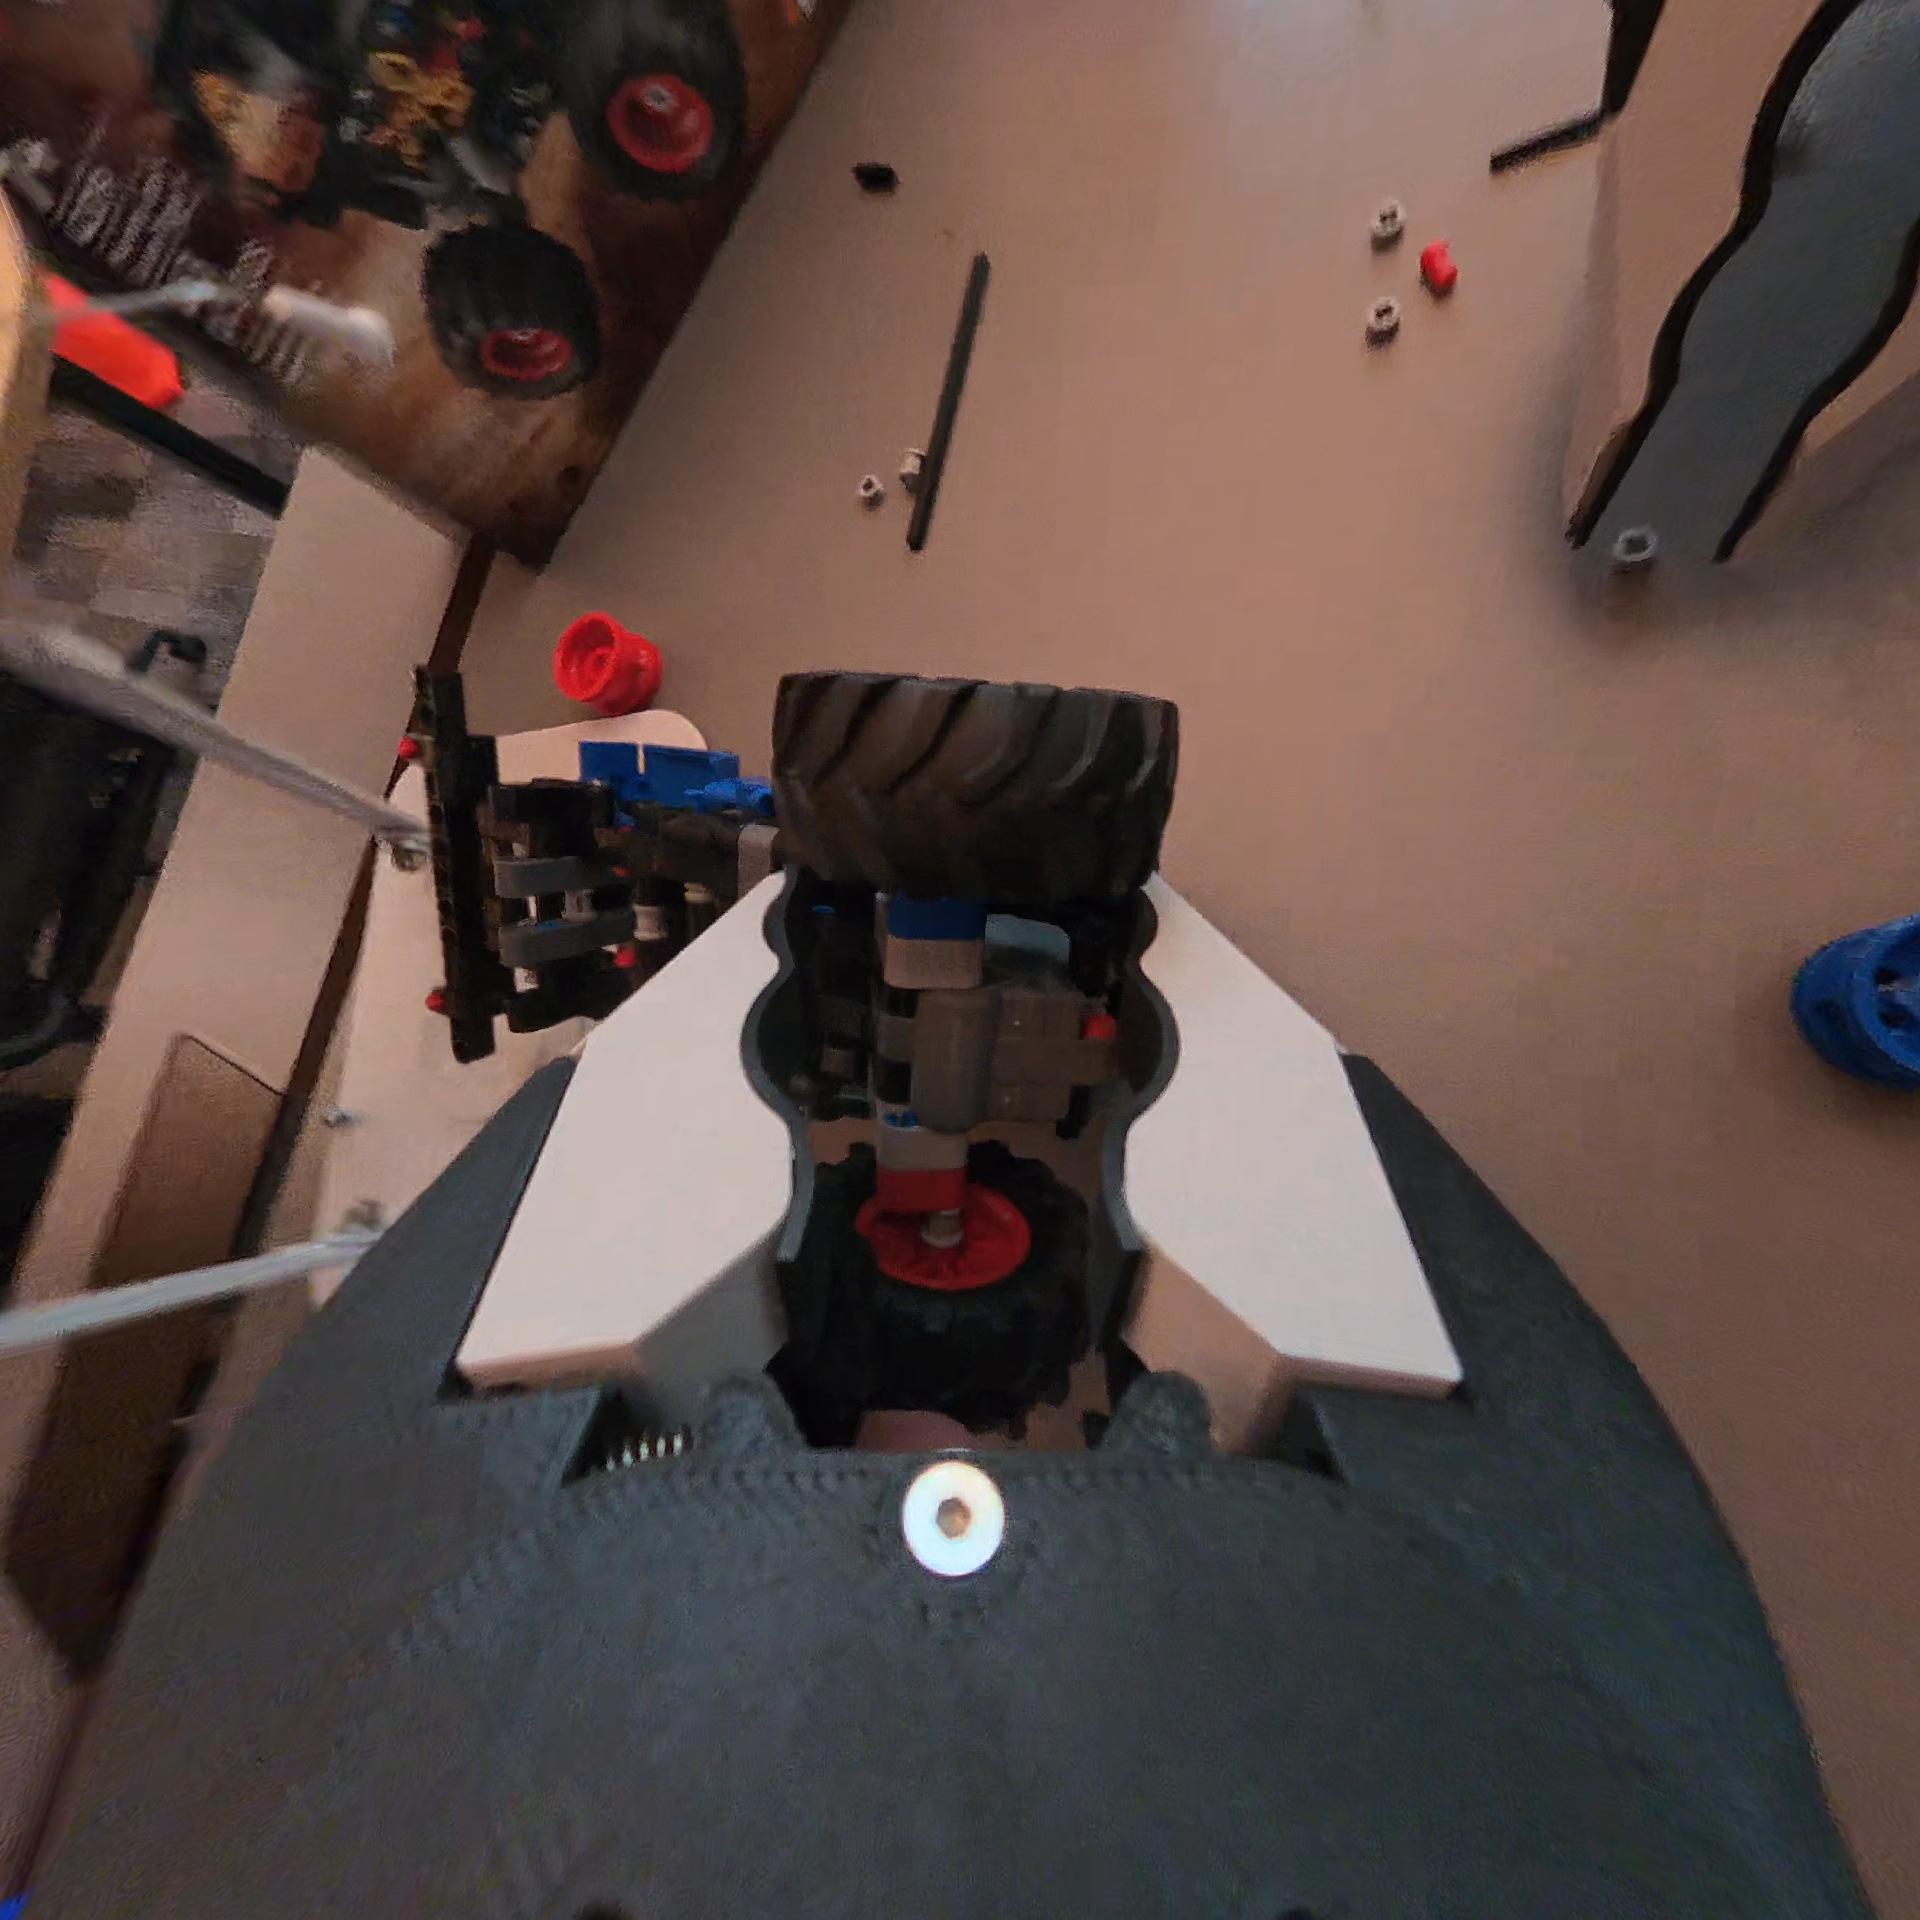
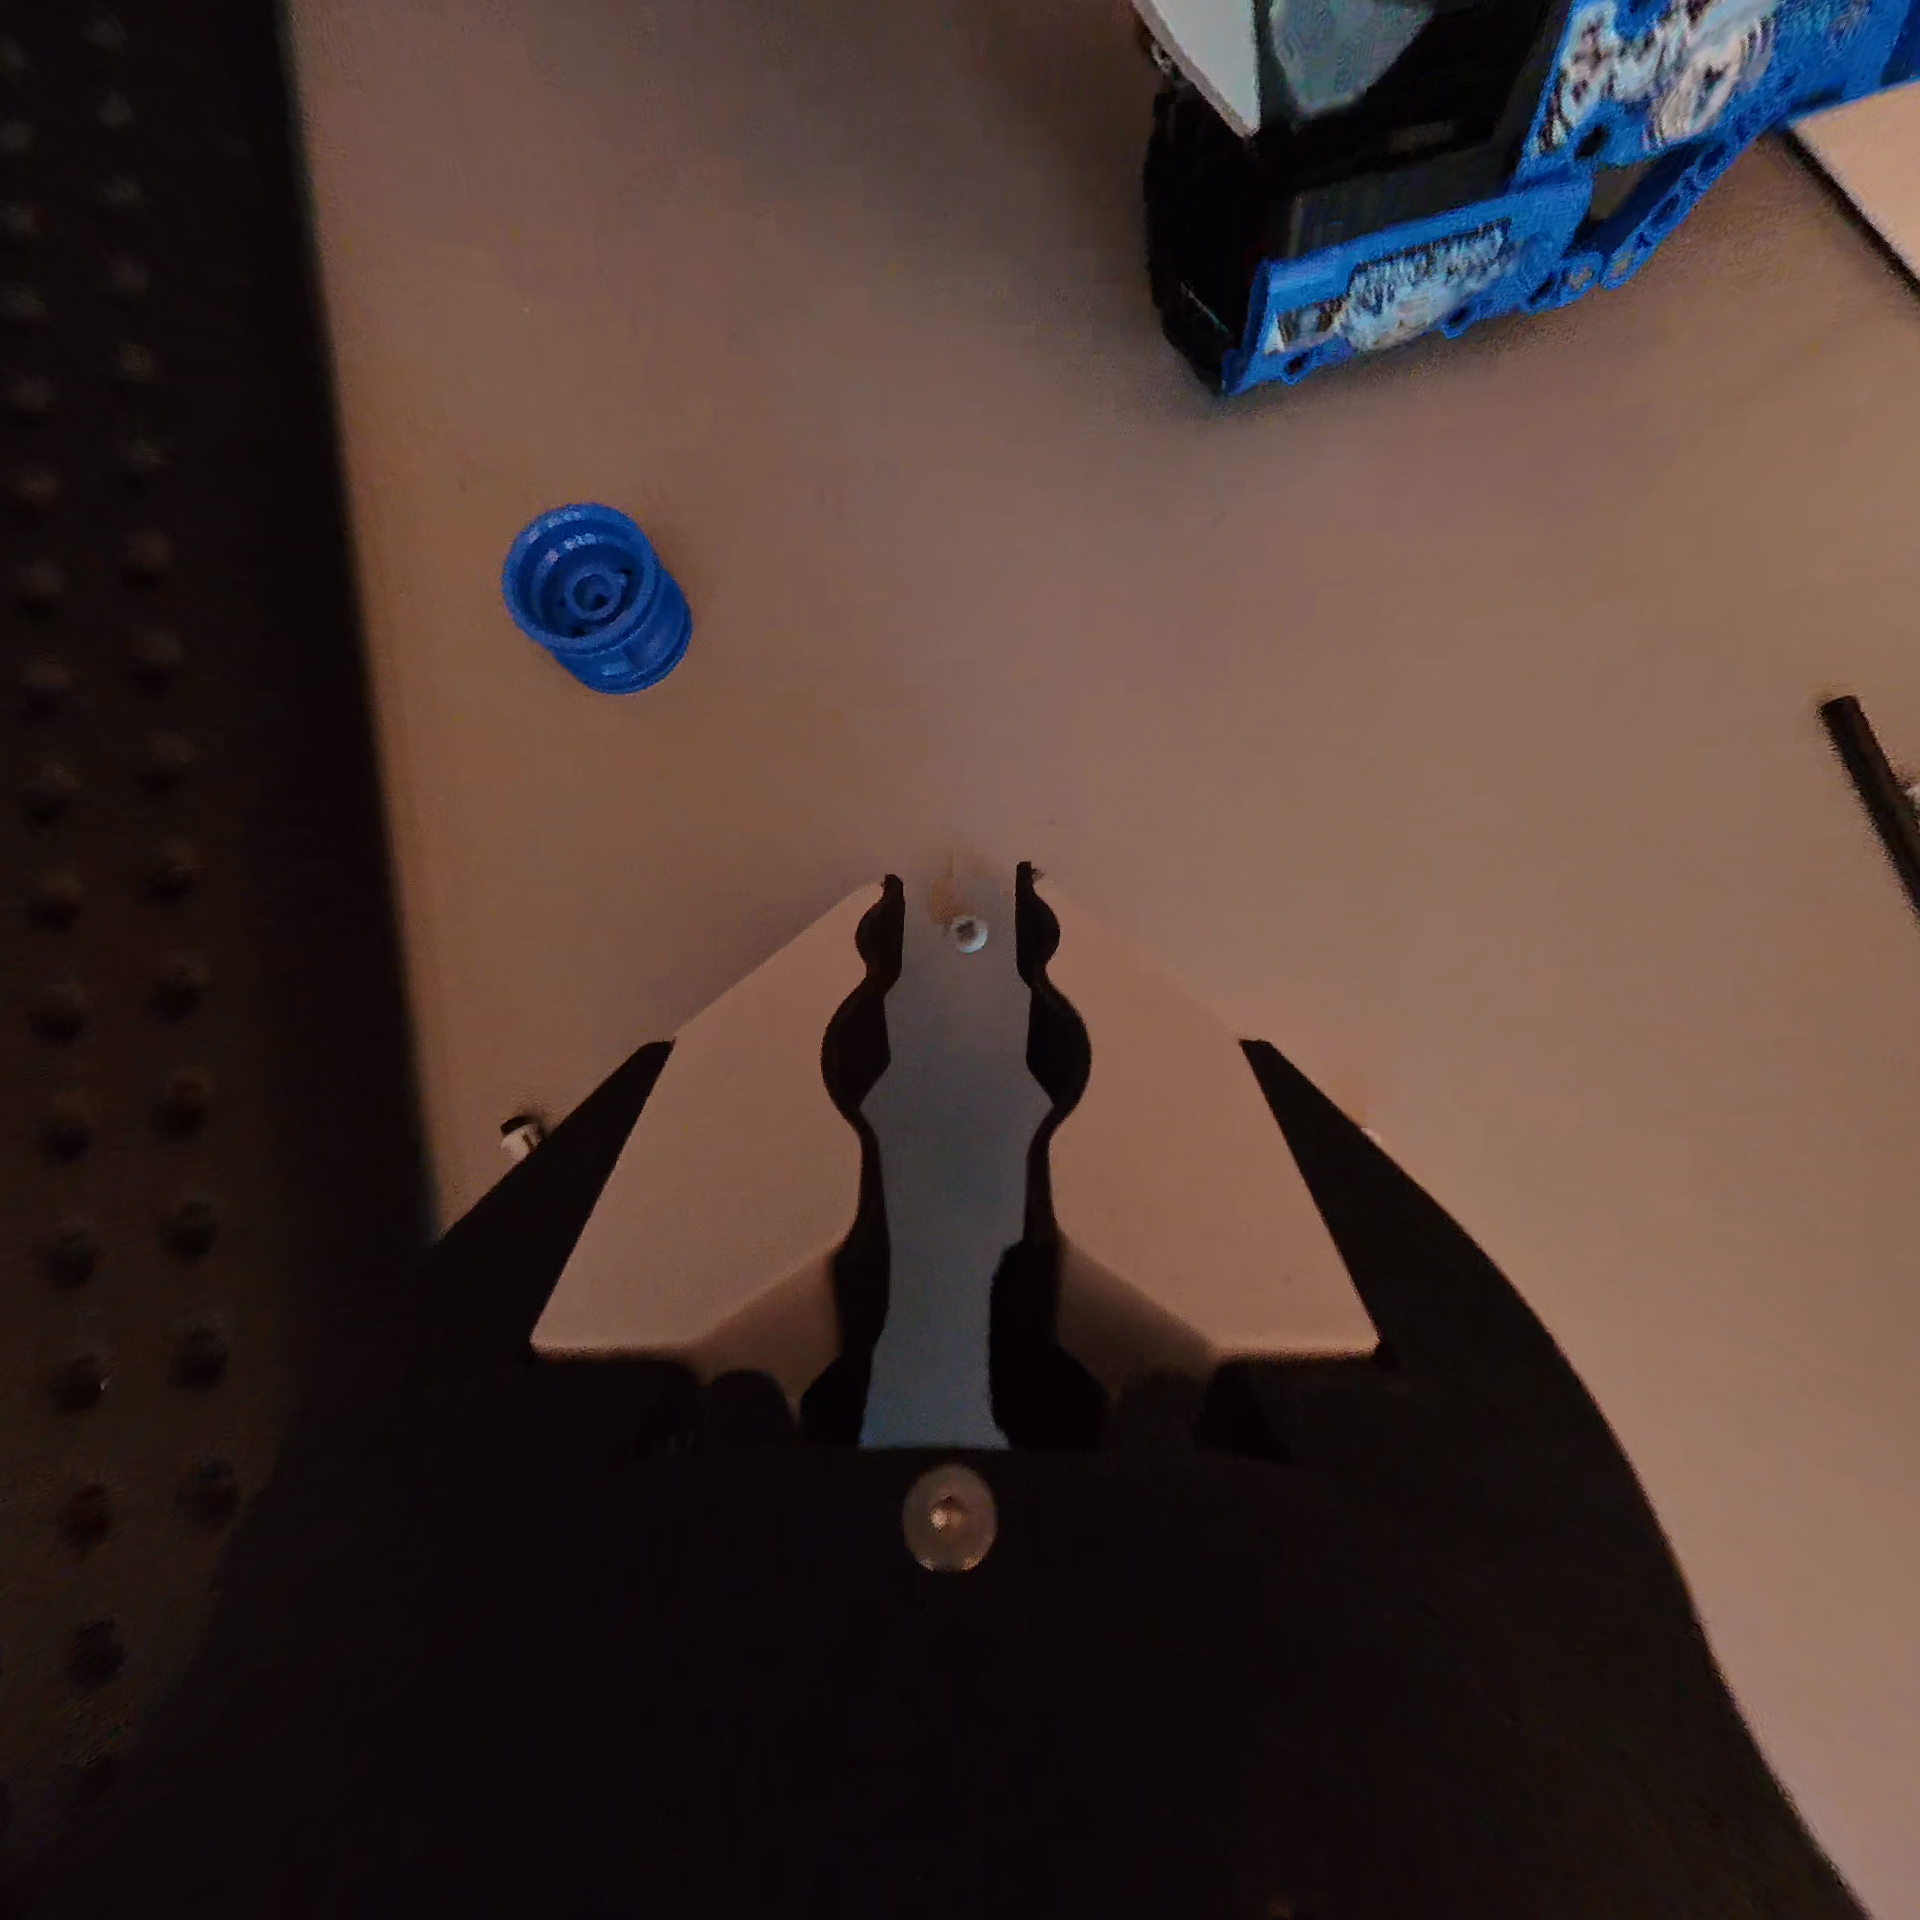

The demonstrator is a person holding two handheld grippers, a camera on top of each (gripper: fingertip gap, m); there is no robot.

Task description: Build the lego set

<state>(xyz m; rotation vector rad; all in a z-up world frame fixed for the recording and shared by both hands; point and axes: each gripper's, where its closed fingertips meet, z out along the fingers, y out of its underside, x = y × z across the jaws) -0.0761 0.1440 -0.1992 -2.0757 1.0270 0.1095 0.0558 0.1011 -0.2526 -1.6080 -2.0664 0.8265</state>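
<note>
Left gripper [image 1: 961, 997]: clamped on the lego chassis [image 1: 977, 1039]; its near knobbly tyre [image 1: 935, 1340] partly hidden.
Right gripper [image 2: 961, 883]: wavy pads slightly apart, straddling a tiny grey bush [image 2: 967, 932] on the worktop [image 2: 1039, 571].

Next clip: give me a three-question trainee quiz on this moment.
1. True or false: the left gripper holds the wheeled model.
2. What lies between the right gripper jaws? A) small grey ring B) red hub C) black rod
3. What colour is the loose hub in the right wrist view?

Key: 1 true; 2 A, the small grey ring, jaws not closed on it; 3 blue.
</note>
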